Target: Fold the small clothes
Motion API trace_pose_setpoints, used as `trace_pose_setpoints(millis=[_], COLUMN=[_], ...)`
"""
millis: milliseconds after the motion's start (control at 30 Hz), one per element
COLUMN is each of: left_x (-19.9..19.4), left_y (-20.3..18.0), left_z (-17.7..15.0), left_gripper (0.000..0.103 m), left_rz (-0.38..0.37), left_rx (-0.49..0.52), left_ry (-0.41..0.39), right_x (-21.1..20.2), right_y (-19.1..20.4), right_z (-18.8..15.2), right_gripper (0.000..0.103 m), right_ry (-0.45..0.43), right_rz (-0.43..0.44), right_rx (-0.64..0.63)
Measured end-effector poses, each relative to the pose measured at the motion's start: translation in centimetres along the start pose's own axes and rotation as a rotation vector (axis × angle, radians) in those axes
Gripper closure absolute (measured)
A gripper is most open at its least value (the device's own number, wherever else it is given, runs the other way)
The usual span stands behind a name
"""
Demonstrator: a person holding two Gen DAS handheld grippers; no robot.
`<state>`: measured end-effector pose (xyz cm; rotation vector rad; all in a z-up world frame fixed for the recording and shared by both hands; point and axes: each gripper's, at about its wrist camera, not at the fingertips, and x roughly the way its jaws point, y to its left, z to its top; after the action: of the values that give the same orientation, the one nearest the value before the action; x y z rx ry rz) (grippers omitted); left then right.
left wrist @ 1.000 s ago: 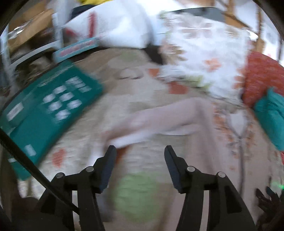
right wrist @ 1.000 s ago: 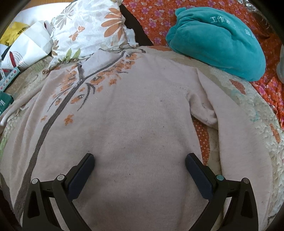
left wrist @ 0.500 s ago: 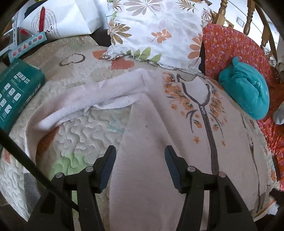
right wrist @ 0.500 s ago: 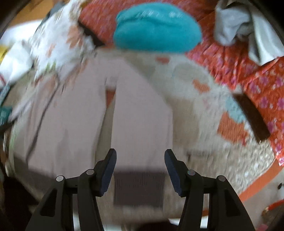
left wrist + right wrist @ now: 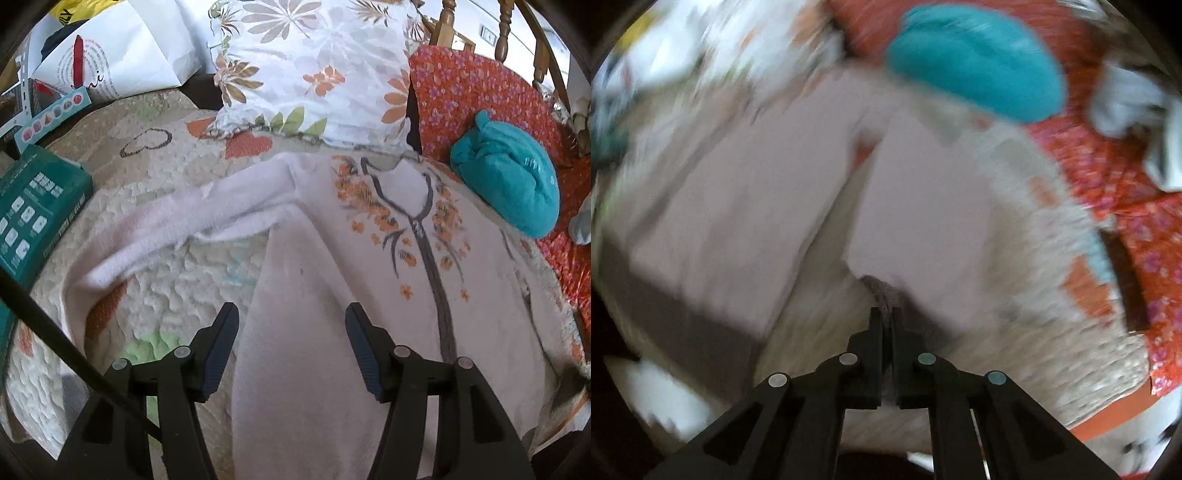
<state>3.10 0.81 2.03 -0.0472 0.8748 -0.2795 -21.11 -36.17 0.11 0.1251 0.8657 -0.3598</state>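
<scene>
A pale pink sweater (image 5: 369, 258) with orange leaves and a dark branch print lies flat on the quilt (image 5: 184, 288). Its one sleeve (image 5: 166, 229) stretches out to the left. My left gripper (image 5: 291, 314) hovers over the sweater's left side edge. Its jaws are opening and its pads press on nothing. In the blurred right wrist view, the other sleeve (image 5: 923, 221) lies beside the body (image 5: 738, 206). My right gripper (image 5: 885, 314) is shut on that sleeve's grey cuff (image 5: 882, 291).
A floral pillow (image 5: 314, 66) and a white paper bag (image 5: 110, 55) lie at the back. A teal bundle (image 5: 509, 184) rests on an orange flowered blanket (image 5: 480, 92) at the right. A green box (image 5: 33, 210) sits at the left edge.
My right gripper moved off the sweater's body to its right sleeve and shut on the grey cuff. The left view swung from the left sleeve and green box to the sweater's left side.
</scene>
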Motion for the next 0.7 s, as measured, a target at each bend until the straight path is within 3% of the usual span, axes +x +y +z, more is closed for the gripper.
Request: trace_pose_setpoints(millis=[67,200,333,467,567,700], left_x=[-0.6,-1.2,-1.0,-0.5,0.5,0.4], left_y=[0.8,2.9,5.3,8.6,10.6,12.5], left_z=[1.3,4.2,6.6,7.2,7.5,8.2], left_gripper=[0.044,0.042,0.042,0.042,0.042,0.042], left_rz=[-0.002,0.001,0.046,0.037,0.033,0.029], left_rx=[-0.01,-0.046,-0.068,-0.152,-0.222,-0.274], left_ry=[-0.021,-0.053,-0.087,-0.097,-0.061,-0.079], right_x=[-1.6,-2.6,-1.0,1.6,4.4,8.8], right_y=[-5.1,-13.2,-16.1,-10.6,-2.8,11.1], right_z=[2.1,5.3,6.5,9.6,13.6,19.2], right_gripper=[0.1,0.1,0.1,0.1,0.1,0.1], right_ry=[-0.062,-0.079,-0.019,0.007,0.025,0.073], right_rz=[-0.032,-0.127,-0.093,0.112,0.291,0.531], right_rx=[0.164,0.428,0.631,0.61,0.527,0.362])
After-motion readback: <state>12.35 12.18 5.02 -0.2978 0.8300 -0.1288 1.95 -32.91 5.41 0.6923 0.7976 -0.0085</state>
